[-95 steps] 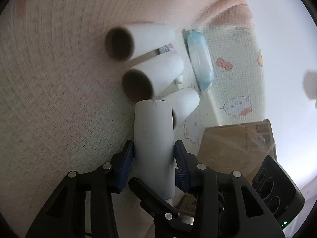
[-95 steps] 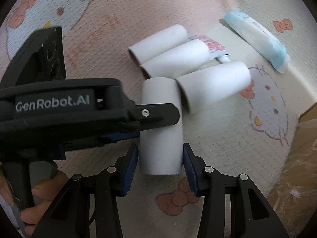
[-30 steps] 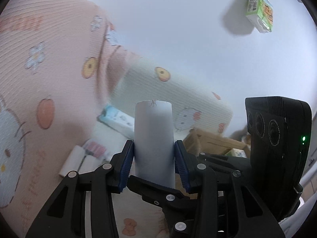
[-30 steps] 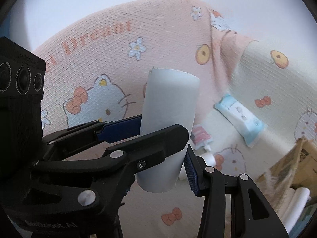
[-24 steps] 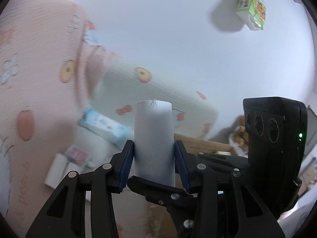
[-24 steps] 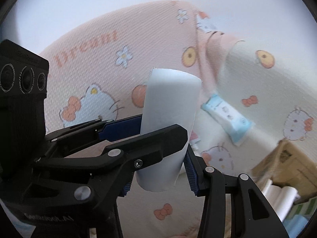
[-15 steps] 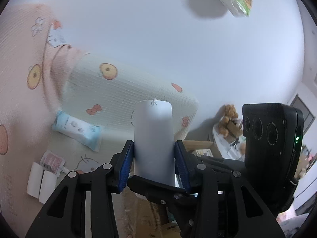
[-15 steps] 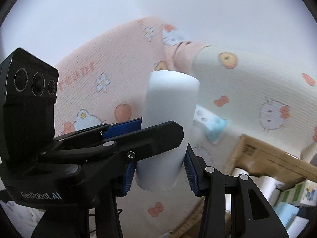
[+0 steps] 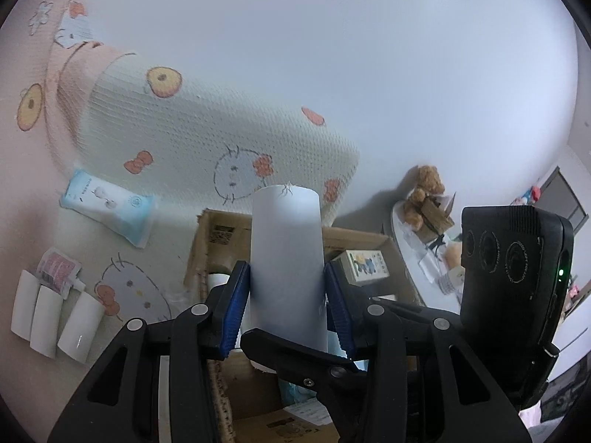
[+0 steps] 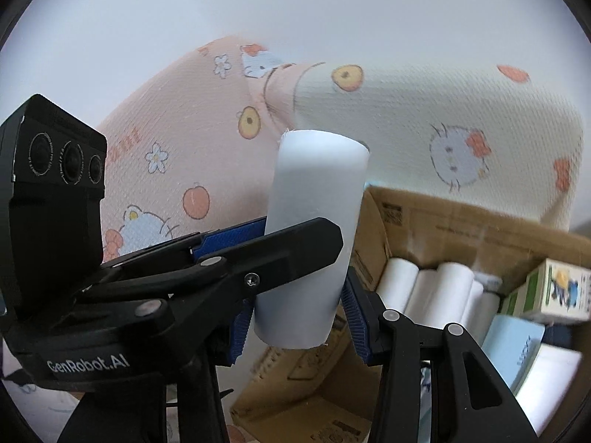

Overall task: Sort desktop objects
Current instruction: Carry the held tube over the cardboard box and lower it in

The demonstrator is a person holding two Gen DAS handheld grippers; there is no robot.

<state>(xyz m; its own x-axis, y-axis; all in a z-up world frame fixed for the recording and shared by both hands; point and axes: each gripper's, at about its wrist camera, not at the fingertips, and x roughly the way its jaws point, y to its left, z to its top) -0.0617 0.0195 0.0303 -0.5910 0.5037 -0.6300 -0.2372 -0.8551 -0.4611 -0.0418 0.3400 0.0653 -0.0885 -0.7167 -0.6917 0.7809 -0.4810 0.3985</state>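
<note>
Left wrist view: we pinch one white paper roll with both sets of jaws, left gripper and right gripper clamping its sides. Beyond the jaws we see an open cardboard box, then more rolls left.

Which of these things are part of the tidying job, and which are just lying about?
In the job: white roll clamped by left gripper and right gripper; cardboard box; three rolls, wipes pack, sachet on the blanket.

Lying about: teddy bear; patterned blanket.
</note>
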